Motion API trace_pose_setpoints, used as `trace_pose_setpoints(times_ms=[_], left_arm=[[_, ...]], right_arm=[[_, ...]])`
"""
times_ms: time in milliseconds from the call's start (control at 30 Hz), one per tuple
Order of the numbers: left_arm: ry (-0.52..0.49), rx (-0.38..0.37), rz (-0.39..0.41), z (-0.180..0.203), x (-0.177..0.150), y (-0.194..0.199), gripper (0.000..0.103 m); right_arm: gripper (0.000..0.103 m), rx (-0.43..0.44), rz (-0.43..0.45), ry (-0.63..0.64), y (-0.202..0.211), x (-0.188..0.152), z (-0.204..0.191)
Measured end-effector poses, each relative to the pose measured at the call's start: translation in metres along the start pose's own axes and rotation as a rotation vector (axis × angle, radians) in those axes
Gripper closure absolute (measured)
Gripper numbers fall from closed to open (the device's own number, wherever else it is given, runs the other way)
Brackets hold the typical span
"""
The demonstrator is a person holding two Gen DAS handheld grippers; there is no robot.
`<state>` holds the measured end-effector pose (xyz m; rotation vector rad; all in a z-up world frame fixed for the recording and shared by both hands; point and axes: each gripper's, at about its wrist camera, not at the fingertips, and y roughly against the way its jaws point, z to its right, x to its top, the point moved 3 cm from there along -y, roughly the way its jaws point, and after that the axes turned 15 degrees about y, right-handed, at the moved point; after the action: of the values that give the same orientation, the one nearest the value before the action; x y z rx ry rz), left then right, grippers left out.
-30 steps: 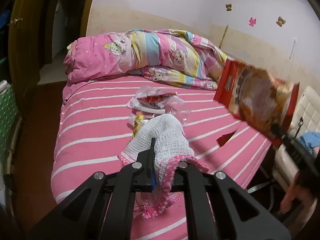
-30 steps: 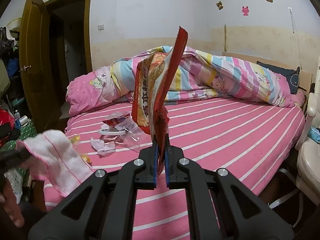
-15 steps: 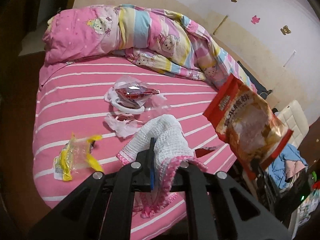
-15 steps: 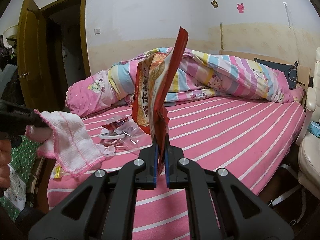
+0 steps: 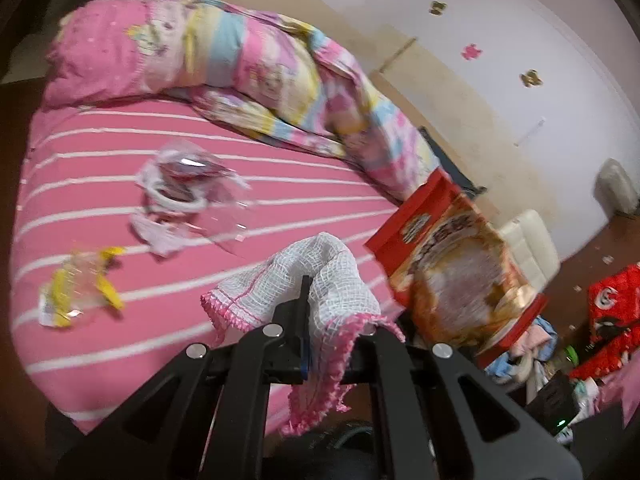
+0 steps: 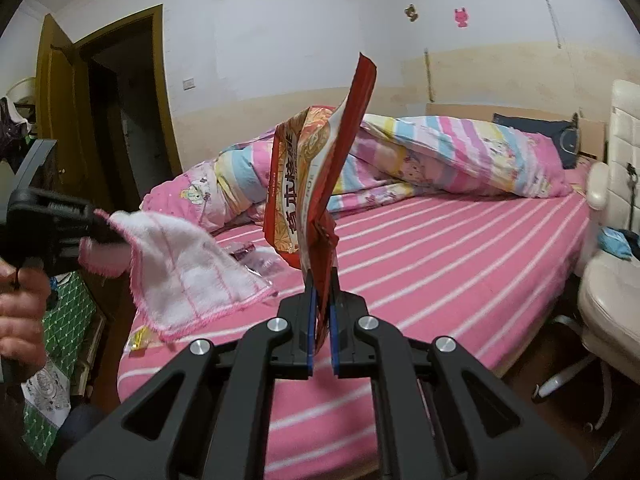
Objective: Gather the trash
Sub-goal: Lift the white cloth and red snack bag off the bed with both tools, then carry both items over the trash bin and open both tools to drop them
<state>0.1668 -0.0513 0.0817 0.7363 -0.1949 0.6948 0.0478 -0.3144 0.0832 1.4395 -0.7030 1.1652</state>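
Note:
My left gripper (image 5: 316,300) is shut on a white cloth with pink edging (image 5: 320,268), which drapes over its right finger. From the right wrist, that gripper (image 6: 96,224) and its cloth (image 6: 188,276) hang above the bed's left corner. My right gripper (image 6: 322,280) is shut on the lower corner of a red and orange snack bag (image 6: 316,184), which stands upright; the bag (image 5: 452,272) also shows in the left wrist view, to the right of the cloth. On the pink striped bed (image 5: 280,208) lie a yellow wrapper (image 5: 76,292), crumpled white paper (image 5: 156,236) and clear plastic with a red wrapper (image 5: 184,172).
A bunched pink, blue and yellow quilt (image 6: 460,152) runs along the far side of the bed. A white chair (image 6: 612,280) stands at the bed's right. Clothes and a red item (image 5: 612,312) lie on the floor. A brown door (image 6: 60,120) is at the left.
The left gripper has risen and tilted down with the cloth, so the yellow wrapper came into view. In the right wrist view the cloth has come closer to the snack bag, which stays gripped.

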Motion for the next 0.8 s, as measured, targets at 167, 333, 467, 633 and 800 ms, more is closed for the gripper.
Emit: trace_pose_setpoints(times_ms=[167,333,467,633,800], left_arm=[[-0.033,-0.076,-0.076,0.031,-0.033,-0.009,0.097],[-0.096,-0.118,-0.156,0.061,-0.079,-0.029,0.097],[-0.104,-0.157,-0.248,0.079,-0.116,-0.055,0.097],[-0.138,-0.162,-0.367,0.097,-0.168,-0.095,0.097],[-0.169,-0.142,-0.515,0.108,-0.233,-0.137,0.097]], right_arm=[[0.097,-0.044,-0.032,-0.038,0.044,-0.036,0.017],[0.097,-0.109,-0.071,-0.067,0.088,-0.073,0.039],[0.097,-0.174,-0.117,-0.082,0.116,-0.107,0.063],[0.097,-0.269,-0.221,-0.125,0.146,-0.167,0.096],[0.097,-0.332,-0.351,-0.224,0.163,-0.234,0.116]])
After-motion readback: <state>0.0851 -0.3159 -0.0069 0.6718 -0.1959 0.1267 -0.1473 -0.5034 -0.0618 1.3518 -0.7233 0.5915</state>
